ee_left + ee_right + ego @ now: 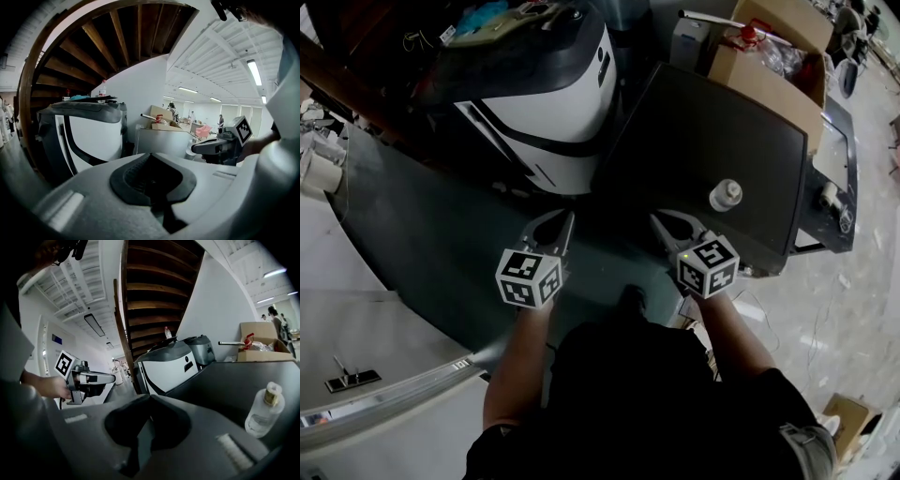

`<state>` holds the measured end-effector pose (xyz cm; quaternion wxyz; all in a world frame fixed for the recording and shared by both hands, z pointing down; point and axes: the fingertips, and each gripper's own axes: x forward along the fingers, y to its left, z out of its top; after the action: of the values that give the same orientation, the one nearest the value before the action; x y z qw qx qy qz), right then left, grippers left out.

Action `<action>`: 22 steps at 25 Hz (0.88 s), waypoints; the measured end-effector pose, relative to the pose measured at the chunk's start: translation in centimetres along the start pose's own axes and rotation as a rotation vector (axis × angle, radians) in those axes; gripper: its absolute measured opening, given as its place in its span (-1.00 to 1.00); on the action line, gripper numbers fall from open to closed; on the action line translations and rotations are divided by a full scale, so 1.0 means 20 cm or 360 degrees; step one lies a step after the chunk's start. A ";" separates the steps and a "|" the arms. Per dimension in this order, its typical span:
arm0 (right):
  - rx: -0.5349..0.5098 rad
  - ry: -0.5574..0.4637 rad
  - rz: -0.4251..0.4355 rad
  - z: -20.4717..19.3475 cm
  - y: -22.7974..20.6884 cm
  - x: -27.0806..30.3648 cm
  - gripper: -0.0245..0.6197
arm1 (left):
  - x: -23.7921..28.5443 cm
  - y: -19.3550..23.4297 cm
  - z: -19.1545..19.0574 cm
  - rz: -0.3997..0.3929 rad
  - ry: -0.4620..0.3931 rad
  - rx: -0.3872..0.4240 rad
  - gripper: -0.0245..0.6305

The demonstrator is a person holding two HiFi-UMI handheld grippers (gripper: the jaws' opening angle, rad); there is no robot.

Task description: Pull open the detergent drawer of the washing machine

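A big white and dark rounded machine point(553, 103) stands ahead of me, also seen in the left gripper view point(89, 136) and the right gripper view point(168, 366). Right of it is a boxy appliance with a dark top point(712, 141) and a pale front point(161, 140). I cannot make out a detergent drawer in any view. My left gripper point(561, 221) and right gripper point(661, 221) hover side by side short of both machines, touching neither. Both are shut with nothing between the jaws point(151, 159) point(149, 401).
A small clear bottle point(725, 194) point(262, 411) stands on the dark top near its front right. An open cardboard box point(769, 52) sits behind it. A wooden staircase point(117, 42) rises overhead. A grey curved floor strip point(403, 225) runs to my left.
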<state>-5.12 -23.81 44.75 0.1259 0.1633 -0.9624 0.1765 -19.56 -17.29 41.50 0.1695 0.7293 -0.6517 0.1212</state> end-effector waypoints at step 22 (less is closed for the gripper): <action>0.0245 0.0111 -0.0490 -0.20 -0.03 0.10 -0.74 | 0.21 0.28 -0.14 -0.0445 0.0091 -0.0038 -0.68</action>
<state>-6.04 -23.43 49.24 0.1718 0.3118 -0.9047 0.2339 -24.43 -20.48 46.21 0.2120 0.8071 -0.5401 0.1093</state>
